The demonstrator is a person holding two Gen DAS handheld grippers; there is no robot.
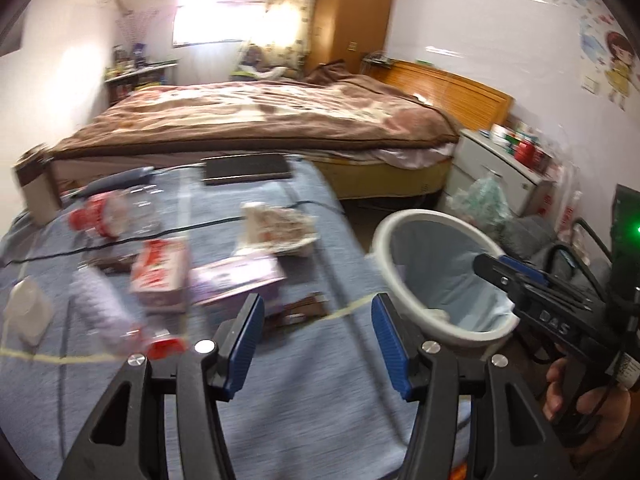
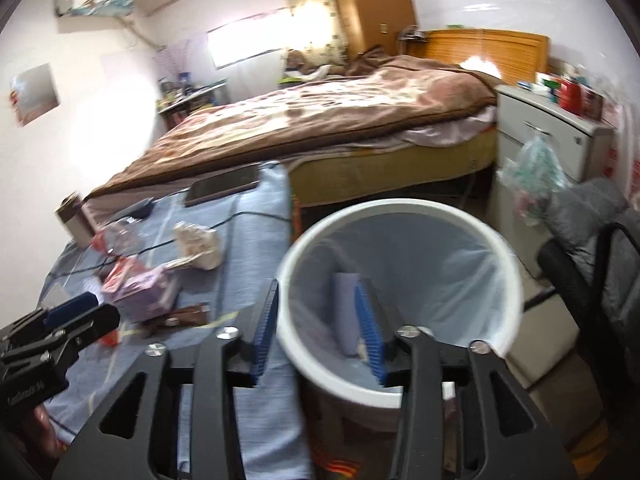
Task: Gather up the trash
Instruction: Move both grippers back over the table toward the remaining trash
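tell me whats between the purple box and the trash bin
A brown wrapper lies flat on the blue cloth between purple box and trash bin, seen in both views.

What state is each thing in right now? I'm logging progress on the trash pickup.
left tongs: open, empty, over the table
right tongs: open, empty, above the bin
trash bin: upright beside the table, lined with a bag, some trash inside
red-capped bottle: lying on its side on the table
red-and-white carton: on the table, uncollected
purple box: lying flat on the table
brown wrapper: flat on the table
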